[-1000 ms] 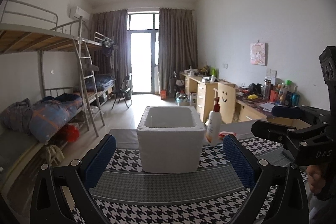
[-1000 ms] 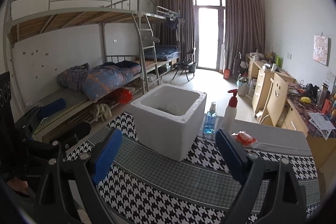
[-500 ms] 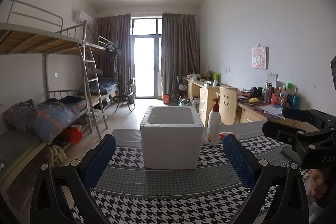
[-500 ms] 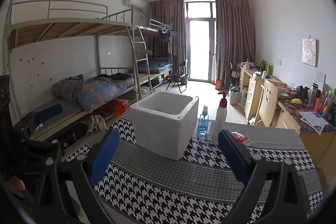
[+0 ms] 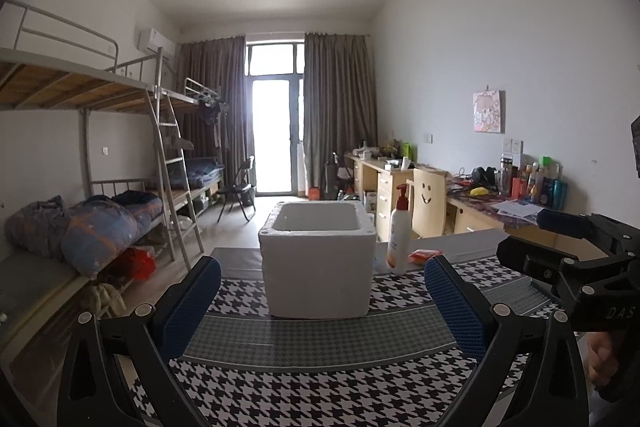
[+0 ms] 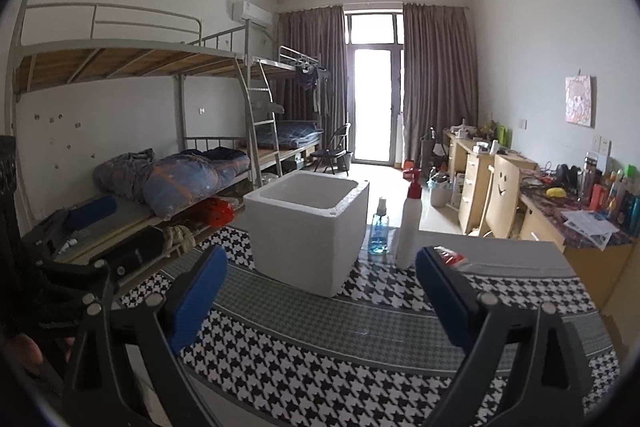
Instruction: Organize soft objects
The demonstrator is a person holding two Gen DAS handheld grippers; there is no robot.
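White foam box [image 5: 318,259] (open-topped) on houndstooth cloth [image 5: 320,387].

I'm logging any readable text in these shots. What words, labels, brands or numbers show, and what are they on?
"DAS": pale letters on the black body of the right gripper, cut off at the frame edge in the left wrist view.
Pump bottle: orange label print, too blurred to read.
Red packet: print too small to read.
Wall picture: a drawing, no legible words.
Desk bottles and papers: too small to read.
Left gripper: no text visible.

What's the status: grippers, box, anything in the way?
Left gripper and right gripper open, empty. Foam box upright on table. Pump bottle beside it, approach unobstructed.
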